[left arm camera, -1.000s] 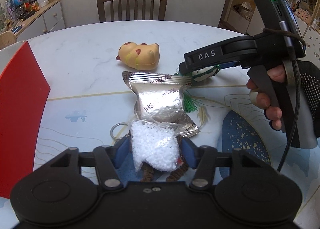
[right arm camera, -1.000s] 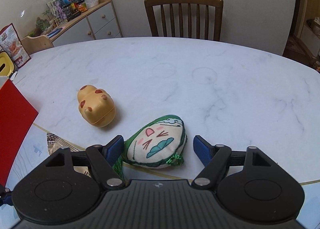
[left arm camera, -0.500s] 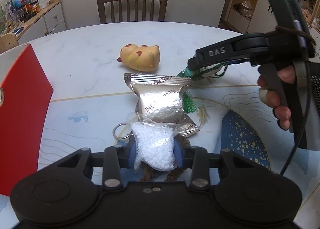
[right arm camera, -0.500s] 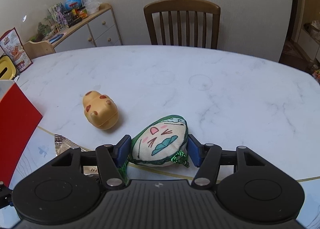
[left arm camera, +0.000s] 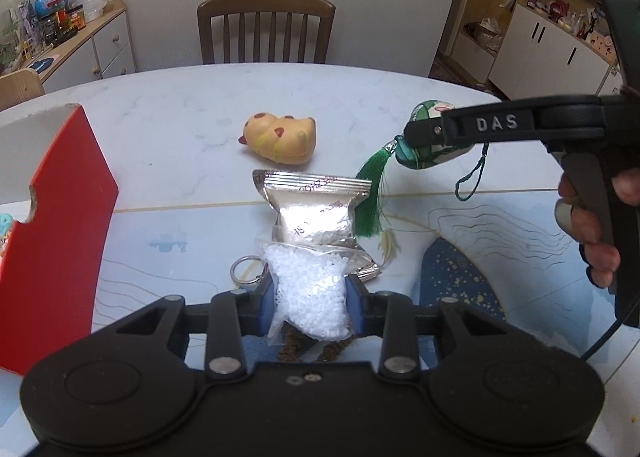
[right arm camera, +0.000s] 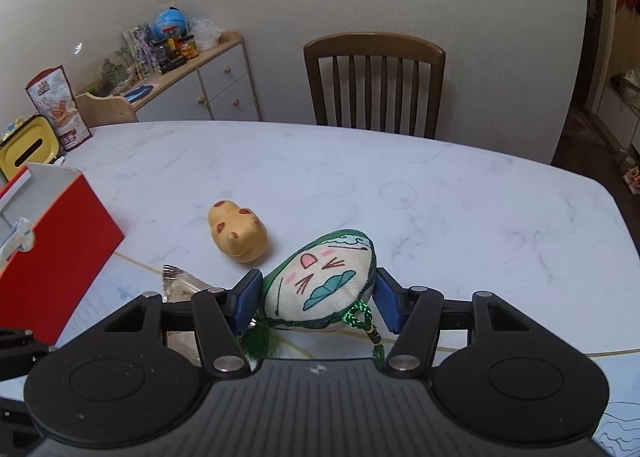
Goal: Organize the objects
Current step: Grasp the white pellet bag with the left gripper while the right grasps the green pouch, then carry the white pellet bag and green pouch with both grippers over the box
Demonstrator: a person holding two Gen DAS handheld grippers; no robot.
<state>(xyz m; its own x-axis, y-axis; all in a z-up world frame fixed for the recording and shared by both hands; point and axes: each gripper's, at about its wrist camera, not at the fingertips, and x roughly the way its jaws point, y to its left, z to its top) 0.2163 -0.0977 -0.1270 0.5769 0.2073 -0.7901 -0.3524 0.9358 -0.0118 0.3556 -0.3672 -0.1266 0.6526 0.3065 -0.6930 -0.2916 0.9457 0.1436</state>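
Green-trimmed face sachet (right arm camera: 320,289), lifted clear of the counter (right arm camera: 460,225), is hanging clamped in the right gripper (right arm camera: 318,299); the bag of white beads (left arm camera: 308,297) is being pinched by the left gripper (left arm camera: 310,309), both probably for carrying to the red box (right arm camera: 52,253).

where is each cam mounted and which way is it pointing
Left wrist view: sits on the left gripper, looking forward across the table toward the chair; its fingers pinch a bag of white beads, and the right gripper with the person's fingers shows at right.
Right wrist view: sits on the right gripper, facing the same chair; its fingers clamp the green face pouch.
Shared: yellow squishy toy, red box, foil packet, pouch, chair.
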